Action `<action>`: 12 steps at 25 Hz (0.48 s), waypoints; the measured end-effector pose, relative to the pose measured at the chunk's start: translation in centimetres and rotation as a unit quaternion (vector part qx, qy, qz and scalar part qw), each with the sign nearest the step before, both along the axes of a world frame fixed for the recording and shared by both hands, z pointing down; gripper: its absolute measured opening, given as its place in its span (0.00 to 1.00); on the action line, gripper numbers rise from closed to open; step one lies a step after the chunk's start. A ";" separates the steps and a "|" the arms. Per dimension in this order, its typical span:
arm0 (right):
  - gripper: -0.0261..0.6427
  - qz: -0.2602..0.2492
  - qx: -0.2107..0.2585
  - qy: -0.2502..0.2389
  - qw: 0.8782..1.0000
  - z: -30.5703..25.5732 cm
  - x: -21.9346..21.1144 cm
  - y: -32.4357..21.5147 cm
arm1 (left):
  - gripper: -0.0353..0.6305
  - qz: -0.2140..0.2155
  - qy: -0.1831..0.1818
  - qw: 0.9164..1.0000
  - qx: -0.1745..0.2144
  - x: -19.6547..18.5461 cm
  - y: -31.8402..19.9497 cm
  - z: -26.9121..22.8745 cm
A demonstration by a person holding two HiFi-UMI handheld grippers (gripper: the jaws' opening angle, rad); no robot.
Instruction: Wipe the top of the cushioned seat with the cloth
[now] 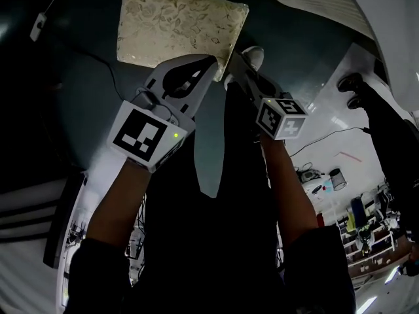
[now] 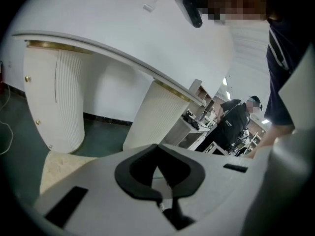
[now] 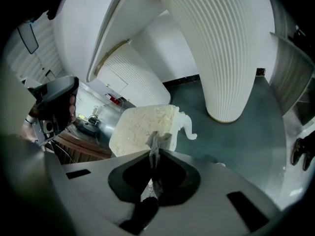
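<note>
Pillars (image 3: 221, 48), ribbed white, stand near the cushioned seat (image 1: 177, 28); right tool (image 3: 155, 149) pinches the cloth (image 3: 155, 138), left tool (image 2: 158, 146) closed empty.

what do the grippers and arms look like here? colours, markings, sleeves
Pale grey plastic shells with black-lined cut-outs on both. The left gripper carries a marker cube with black-and-white squares and a small green light; the right gripper has a like cube. Forearms bare; dark short sleeves.

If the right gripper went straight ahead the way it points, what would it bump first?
Probably the cushioned seat, straight ahead of the right gripper. The cloth pinched in its jaws would touch it first. How far off is unclear.
</note>
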State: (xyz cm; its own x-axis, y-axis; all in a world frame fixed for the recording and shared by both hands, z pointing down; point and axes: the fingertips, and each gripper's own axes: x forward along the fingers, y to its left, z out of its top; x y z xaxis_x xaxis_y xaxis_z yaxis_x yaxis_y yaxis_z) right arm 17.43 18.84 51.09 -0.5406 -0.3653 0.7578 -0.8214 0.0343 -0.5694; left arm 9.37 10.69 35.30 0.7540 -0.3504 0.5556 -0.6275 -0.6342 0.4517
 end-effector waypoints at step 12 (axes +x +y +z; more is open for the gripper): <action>0.09 -0.042 0.119 -0.019 0.992 -14.1 -3.6 -11.6 | 0.06 -0.038 0.005 0.996 0.081 -4.2 -6.5 -11.2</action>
